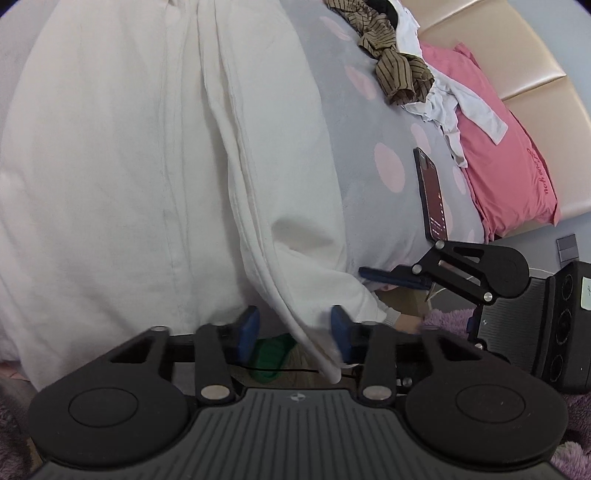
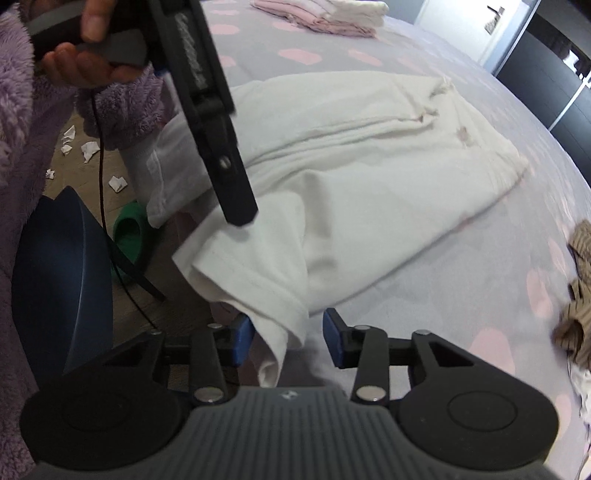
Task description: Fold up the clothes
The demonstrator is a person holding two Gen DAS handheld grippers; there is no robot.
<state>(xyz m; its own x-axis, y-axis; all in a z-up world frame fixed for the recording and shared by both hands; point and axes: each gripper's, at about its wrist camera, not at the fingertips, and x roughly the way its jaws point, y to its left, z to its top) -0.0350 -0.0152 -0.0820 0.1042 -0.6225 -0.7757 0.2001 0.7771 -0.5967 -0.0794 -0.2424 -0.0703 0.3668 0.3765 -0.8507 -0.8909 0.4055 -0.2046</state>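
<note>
Left wrist view: mounted behind the left claw (image 1: 295, 332), tilted steeply down over the near edge of the bed (image 1: 354, 122), close above the white garment (image 1: 129, 166). Faces along the bed toward the pink pillow (image 1: 506, 166) and padded headboard (image 1: 517, 55).

Right wrist view: mounted behind the right claw (image 2: 288, 339), also angled down, close to the same bed edge, facing across the bed (image 2: 424, 288) toward a folded stack (image 2: 325, 14) at the far side.

Shared: white garment (image 2: 351, 166), spotted bedspread, striped brown garment (image 1: 399, 70) (image 2: 576, 314), green slipper (image 1: 271, 356) (image 2: 129, 232) on the floor. Each view catches the other claw (image 1: 391, 277) (image 2: 240, 218).
</note>
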